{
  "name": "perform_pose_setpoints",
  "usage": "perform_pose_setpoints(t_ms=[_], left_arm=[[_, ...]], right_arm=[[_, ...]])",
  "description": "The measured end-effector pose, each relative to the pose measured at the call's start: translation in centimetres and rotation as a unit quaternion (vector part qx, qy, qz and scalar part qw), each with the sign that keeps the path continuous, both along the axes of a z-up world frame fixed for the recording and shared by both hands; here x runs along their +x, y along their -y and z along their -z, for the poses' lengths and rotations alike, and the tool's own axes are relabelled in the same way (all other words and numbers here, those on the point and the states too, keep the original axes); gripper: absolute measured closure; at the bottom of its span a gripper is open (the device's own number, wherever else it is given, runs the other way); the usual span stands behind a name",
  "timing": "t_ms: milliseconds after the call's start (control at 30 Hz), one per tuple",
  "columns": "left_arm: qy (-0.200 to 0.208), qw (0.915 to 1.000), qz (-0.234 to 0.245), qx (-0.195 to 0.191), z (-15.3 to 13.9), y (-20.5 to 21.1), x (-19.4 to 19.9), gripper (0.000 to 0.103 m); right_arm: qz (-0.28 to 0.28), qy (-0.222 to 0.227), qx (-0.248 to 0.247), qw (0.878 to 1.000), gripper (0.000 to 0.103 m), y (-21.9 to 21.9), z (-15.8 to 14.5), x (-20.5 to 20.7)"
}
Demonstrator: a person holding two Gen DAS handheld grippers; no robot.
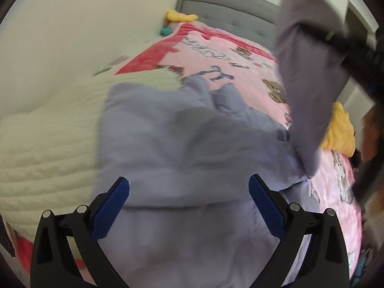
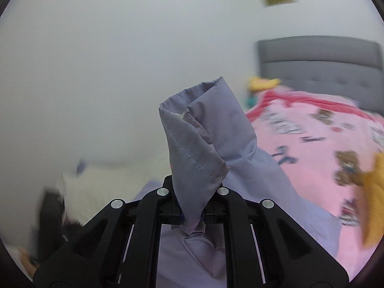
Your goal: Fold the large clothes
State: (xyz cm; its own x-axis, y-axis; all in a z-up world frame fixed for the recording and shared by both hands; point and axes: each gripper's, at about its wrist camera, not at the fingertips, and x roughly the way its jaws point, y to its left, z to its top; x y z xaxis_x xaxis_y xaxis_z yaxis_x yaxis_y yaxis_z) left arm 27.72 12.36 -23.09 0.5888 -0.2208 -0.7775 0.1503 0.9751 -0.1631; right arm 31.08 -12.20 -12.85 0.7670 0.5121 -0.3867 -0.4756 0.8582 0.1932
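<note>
A large lavender garment lies spread on the bed over a pink printed blanket. My left gripper hovers above it, open, its blue pads wide apart with nothing between them. One sleeve of the garment is lifted high at the right of the left wrist view, carried by my right gripper. In the right wrist view my right gripper is shut on that sleeve's cuff, which bunches upward past the fingers. The rest of the garment trails down to the bed.
A cream quilted cover lies left of the garment. A yellow cloth sits at the bed's right edge. The grey headboard and a yellow soft toy stand at the far end, with a white wall on the left.
</note>
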Motion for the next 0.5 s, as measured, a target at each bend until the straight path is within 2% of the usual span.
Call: perform_pose_setpoints(t_ms=[67, 167, 300, 400, 500], left_arm=[[-0.010, 0.9999, -0.009, -0.004, 0.5, -3.2, -0.1, 0.005], [-0.024, 0.9995, -0.020, 0.005, 1.5, -6.8, -0.4, 0.005], [-0.039, 0.9988, -0.022, 0.019, 2.7, -9.6, -0.4, 0.005], [-0.029, 0.9992, -0.020, 0.019, 2.6, -10.5, -0.2, 0.005], [-0.018, 0.9995, -0.020, -0.014, 1.6, -10.5, 0.4, 0.005]], right_arm=[[-0.027, -0.021, -0.043, 0.999, 0.095, -4.5, 2.4, 0.5], [-0.062, -0.066, -0.123, 0.988, 0.094, -10.6, 8.3, 0.5], [-0.073, -0.105, -0.172, 0.977, 0.091, -13.4, 13.4, -0.1], [-0.073, -0.105, -0.169, 0.977, 0.091, -13.4, 14.0, 0.5], [-0.089, -0.120, -0.163, 0.975, 0.087, -12.5, 13.5, 1.4]])
